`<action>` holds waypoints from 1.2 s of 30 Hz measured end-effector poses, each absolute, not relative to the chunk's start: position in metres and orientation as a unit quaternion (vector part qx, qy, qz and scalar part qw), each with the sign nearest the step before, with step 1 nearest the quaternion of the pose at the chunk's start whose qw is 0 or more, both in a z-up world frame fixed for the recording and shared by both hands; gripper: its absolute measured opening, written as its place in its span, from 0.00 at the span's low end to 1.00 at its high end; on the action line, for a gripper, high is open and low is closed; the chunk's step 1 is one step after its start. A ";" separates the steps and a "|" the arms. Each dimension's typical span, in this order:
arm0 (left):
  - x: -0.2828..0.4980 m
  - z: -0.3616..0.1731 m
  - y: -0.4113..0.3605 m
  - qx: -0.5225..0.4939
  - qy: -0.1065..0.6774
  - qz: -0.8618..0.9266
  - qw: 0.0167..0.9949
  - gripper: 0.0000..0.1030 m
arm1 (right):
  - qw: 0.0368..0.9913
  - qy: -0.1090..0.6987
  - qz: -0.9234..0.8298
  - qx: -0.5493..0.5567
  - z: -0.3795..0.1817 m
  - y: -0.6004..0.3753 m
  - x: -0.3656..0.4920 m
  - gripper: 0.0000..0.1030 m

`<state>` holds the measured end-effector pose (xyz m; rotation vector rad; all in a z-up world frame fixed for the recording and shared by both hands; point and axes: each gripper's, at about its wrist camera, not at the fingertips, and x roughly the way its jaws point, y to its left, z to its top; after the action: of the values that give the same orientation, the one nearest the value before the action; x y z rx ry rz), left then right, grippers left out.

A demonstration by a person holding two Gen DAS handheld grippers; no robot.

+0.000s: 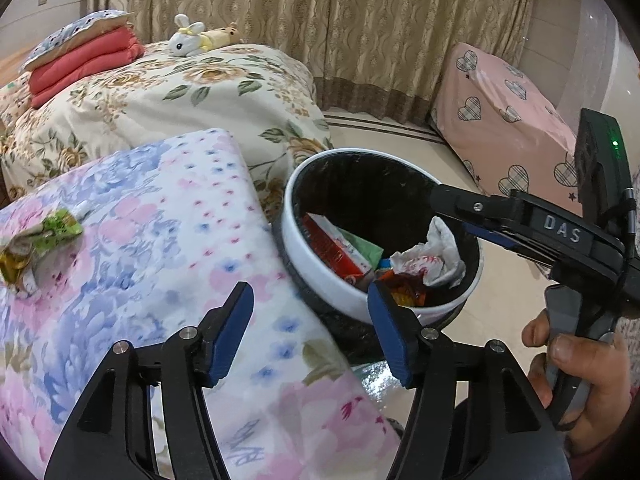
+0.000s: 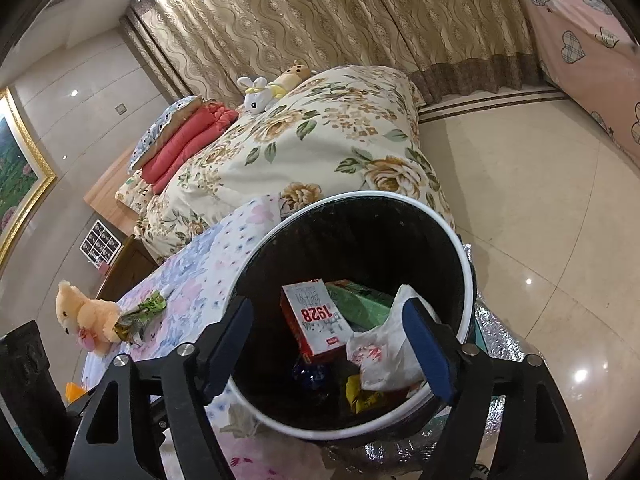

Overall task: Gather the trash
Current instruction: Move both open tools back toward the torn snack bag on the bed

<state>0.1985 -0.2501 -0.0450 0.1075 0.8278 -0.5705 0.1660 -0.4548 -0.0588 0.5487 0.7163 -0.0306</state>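
I'm in a home bedroom: a bed (image 2: 320, 152) under a floral quilt, folded red blankets (image 2: 188, 136), plush toys (image 2: 256, 98) by patterned curtains (image 2: 320, 12), glossy tile floor (image 2: 540, 208).

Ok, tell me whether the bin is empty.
Not empty: the bin holds a red box, a crumpled white bag and wrappers.

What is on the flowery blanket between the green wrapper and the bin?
Nothing: in the left wrist view the flowery blanket lies bare between the green wrapper and the bin.
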 end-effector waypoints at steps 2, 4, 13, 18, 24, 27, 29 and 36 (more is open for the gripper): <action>0.195 -0.046 -0.244 0.051 0.395 -0.267 0.877 0.61 | 0.900 0.345 -0.013 0.266 -0.058 -0.452 0.163 0.82; 0.191 -0.046 -0.238 0.049 0.393 -0.262 0.880 0.64 | 0.900 0.344 -0.011 0.269 -0.057 -0.448 0.160 0.83; 0.178 -0.046 -0.204 0.036 0.386 -0.233 0.892 0.75 | 0.900 0.336 0.004 0.278 -0.054 -0.427 0.140 0.87; 0.173 -0.052 -0.178 0.028 0.393 -0.217 0.893 0.77 | 0.903 0.333 0.017 0.271 -0.051 -0.407 0.132 0.87; 0.166 -0.058 -0.147 0.007 0.395 -0.189 0.899 0.77 | 0.906 0.336 0.030 0.254 -0.055 -0.381 0.128 0.88; 0.163 -0.058 -0.132 0.003 0.390 -0.172 0.904 0.78 | 0.905 0.342 0.040 0.249 -0.057 -0.369 0.129 0.88; 0.161 -0.058 -0.122 0.002 0.386 -0.157 0.909 0.81 | 0.906 0.344 0.045 0.244 -0.057 -0.361 0.129 0.88; 0.161 -0.063 -0.083 -0.021 0.388 -0.111 0.915 0.85 | 0.906 0.352 0.077 0.221 -0.056 -0.325 0.133 0.89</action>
<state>0.1609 -0.0828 -0.0630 -0.0422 0.7980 -0.2281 0.1333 -0.3249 -0.0557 0.4565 0.7275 0.1583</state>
